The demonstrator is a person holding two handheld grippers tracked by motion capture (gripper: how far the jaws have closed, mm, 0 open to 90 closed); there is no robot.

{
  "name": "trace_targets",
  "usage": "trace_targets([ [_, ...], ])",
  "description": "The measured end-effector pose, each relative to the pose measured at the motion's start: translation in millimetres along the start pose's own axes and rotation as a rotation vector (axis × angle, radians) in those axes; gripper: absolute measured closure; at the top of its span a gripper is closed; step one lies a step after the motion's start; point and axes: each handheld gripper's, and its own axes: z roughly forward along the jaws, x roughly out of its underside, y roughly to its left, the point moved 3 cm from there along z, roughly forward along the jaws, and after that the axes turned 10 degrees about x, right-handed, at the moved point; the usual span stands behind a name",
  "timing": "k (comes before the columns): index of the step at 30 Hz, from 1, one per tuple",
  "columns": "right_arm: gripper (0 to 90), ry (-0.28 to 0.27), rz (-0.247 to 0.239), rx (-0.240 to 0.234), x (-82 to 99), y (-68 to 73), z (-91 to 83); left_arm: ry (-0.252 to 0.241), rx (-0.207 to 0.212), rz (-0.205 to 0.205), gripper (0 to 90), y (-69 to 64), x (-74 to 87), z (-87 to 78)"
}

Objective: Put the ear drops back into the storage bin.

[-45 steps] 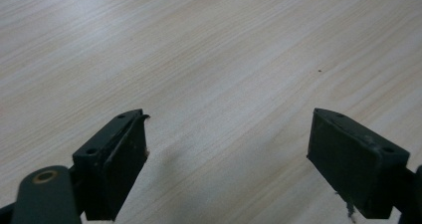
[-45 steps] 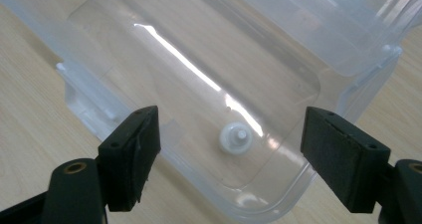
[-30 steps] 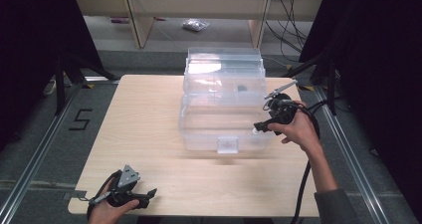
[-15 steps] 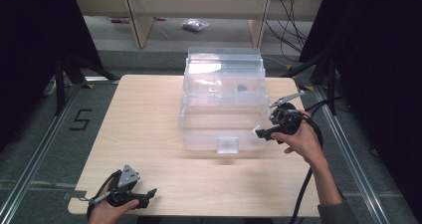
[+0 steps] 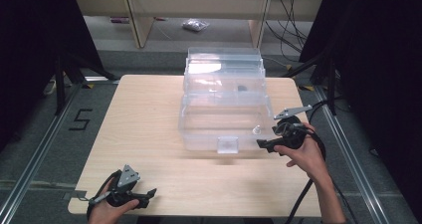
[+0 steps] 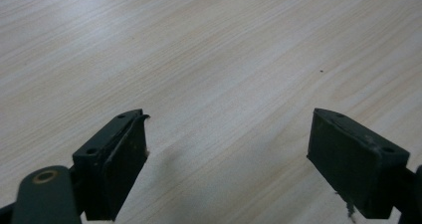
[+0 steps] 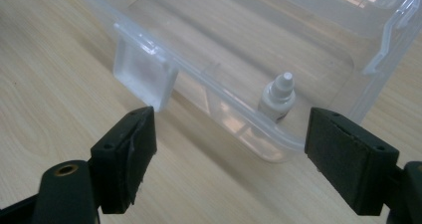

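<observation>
Two grippers out, both with jaws apart: right gripper just outside the near right corner of the clear box, jaws only now spread wider and nothing between them, and left gripper parked low over bare table at the near left edge, gripping nothing. Inside that same corner, upright against the front wall, a small white dropper bottle, by the look of it the target of a reach barely begun. Next, probably: lift over the rim, drop down around the bottle's cap, close gently without tipping it.
</observation>
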Motion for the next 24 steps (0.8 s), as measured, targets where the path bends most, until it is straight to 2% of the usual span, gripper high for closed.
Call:
trace_targets([
  [1, 21.2, 0.010, 0.026, -0.002, 2.3, 2.8, -0.8, 0.000, 0.001, 0.001, 15.0, -0.2, -0.1, -0.1],
  [3, 20.2, 0.005, 0.006, 0.013, 5.5, 3.2, -0.4, -0.011, -0.005, -0.007, 15.0, -0.4, -0.3, 0.9],
  [5, 20.3, 0.010, 0.025, 0.012, 6.3, 4.9, -1.2, -0.001, 0.000, 0.001, 15.0, -0.2, -0.1, 0.0],
  [6, 20.3, -0.015, 0.001, 0.015, 8.1, 4.8, 1.1, -0.004, -0.001, -0.001, 15.0, -0.3, -0.1, 0.2],
  [10, 20.2, -0.016, 0.003, 0.015, 14.7, 9.4, -0.1, -0.010, -0.007, -0.005, 15.0, -0.4, -0.2, 0.7],
  [12, 20.2, -0.023, -0.007, 0.021, 17.5, 9.6, -1.2, 0.003, 0.000, 0.005, 15.1, -0.3, -0.1, -0.2],
  [14, 19.7, -0.036, 0.029, 0.021, 22.7, 13.3, -1.1, 0.002, 0.000, 0.005, 15.0, -0.4, -0.1, -0.2],
  [15, 19.8, -0.054, 0.009, 0.032, 25.2, 12.6, 0.8, -0.010, -0.009, -0.004, 15.0, -0.4, -0.3, 0.5],
  [16, 19.8, -0.054, 0.009, 0.032, 25.2, 12.6, 0.8, -0.010, -0.009, -0.004, 15.0, -0.4, -0.3, 0.5],
  [17, 19.7, -0.036, 0.027, 0.025, 28.5, 13.9, -0.3, -0.010, -0.008, -0.004, 15.0, -0.4, -0.3, 0.3],
  [20, 19.8, -0.041, 0.017, 0.036, 32.2, 14.3, 1.2, -0.010, -0.009, -0.004, 15.0, -0.4, -0.4, 0.4],
  [21, 19.9, -0.039, 0.040, 0.031, 35.6, 16.7, 2.5, -0.010, -0.008, -0.004, 15.0, -0.4, -0.4, 0.5],
  [24, 20.3, -0.065, 0.017, 0.042, 39.2, 16.1, 5.2, -0.012, -0.008, -0.005, 15.0, -0.4, -0.4, 0.3],
])
